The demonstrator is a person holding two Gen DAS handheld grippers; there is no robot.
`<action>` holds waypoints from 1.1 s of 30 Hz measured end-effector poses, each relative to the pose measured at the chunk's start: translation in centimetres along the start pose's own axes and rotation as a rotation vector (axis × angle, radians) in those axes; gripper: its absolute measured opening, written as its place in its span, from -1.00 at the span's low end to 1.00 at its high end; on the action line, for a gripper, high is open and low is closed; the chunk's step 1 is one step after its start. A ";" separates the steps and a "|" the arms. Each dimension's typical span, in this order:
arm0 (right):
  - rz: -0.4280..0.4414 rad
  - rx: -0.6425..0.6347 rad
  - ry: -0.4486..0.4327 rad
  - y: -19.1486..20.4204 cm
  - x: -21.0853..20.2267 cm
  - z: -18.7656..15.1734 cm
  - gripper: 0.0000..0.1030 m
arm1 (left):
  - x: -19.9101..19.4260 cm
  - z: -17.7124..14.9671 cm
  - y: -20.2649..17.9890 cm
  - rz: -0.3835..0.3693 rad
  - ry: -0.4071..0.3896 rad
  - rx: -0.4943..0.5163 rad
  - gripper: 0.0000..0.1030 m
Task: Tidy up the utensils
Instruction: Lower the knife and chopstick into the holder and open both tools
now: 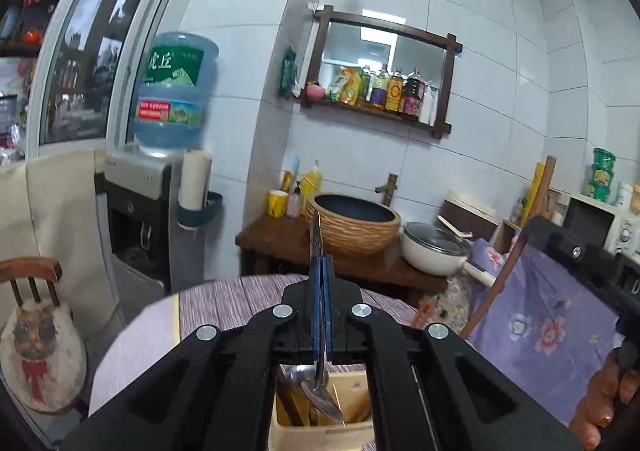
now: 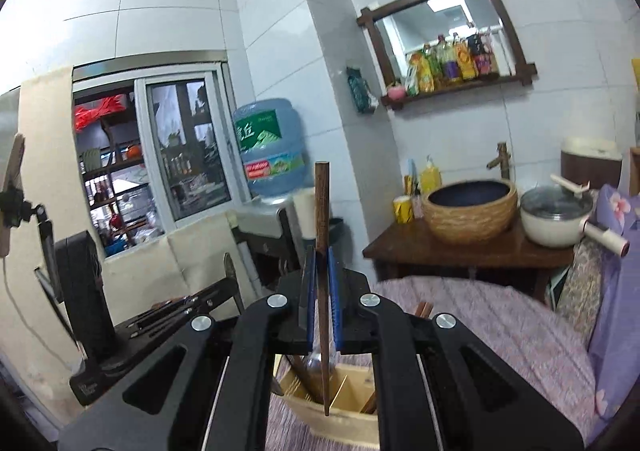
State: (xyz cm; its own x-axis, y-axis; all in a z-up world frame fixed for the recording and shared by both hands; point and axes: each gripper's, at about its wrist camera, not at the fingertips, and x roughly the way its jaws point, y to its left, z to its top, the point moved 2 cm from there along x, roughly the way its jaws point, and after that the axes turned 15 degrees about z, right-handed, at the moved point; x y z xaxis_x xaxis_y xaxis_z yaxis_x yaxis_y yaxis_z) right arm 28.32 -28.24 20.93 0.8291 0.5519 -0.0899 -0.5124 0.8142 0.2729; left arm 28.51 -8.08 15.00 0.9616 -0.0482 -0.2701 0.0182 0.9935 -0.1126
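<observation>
My left gripper (image 1: pixel 322 271) is shut on a metal spoon (image 1: pixel 318 331), held upright with its bowl down over a wooden utensil holder (image 1: pixel 320 429) that has dividers and holds other utensils. My right gripper (image 2: pixel 322 263) is shut on a dark wooden chopstick (image 2: pixel 322 251), held upright with its lower tip just above the same utensil holder (image 2: pixel 340 411). The other gripper shows at the right edge of the left wrist view (image 1: pixel 592 263), held by a hand.
The holder stands on a round table with a purple striped cloth (image 2: pixel 480 315). Behind are a wooden counter (image 1: pixel 360 263) with a woven basin (image 1: pixel 354 225), a white pot (image 1: pixel 436 251), a water dispenser (image 1: pixel 140 211) and a chair (image 1: pixel 36 291).
</observation>
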 end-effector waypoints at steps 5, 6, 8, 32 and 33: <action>-0.064 -0.023 0.000 -1.3 2.0 -1.8 -0.86 | 2.1 -2.1 -0.8 0.043 -0.020 0.027 -0.96; -0.073 -0.017 0.016 -1.7 2.5 -2.7 -0.86 | 2.5 -3.0 -0.9 0.045 -0.011 0.035 -0.96; -0.081 0.005 0.045 -2.4 3.2 -4.3 -0.86 | 3.1 -4.4 -1.0 0.042 0.022 0.037 -0.96; -0.117 0.023 0.137 -4.0 4.4 -11.8 -0.85 | 4.2 -10.6 -0.8 0.040 0.139 0.115 -0.92; -0.108 0.011 0.134 -3.7 4.1 -11.8 -0.85 | 3.8 -10.5 -0.6 0.036 0.135 0.115 -0.92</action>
State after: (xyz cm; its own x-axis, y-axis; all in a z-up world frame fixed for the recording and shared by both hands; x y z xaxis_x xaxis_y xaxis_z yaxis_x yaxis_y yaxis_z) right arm 31.01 -26.88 8.23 0.8419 0.4805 -0.2457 -0.4186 0.8687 0.2647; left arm 29.29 -10.00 3.97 0.9170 -0.0184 -0.3985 0.0231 0.9997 0.0071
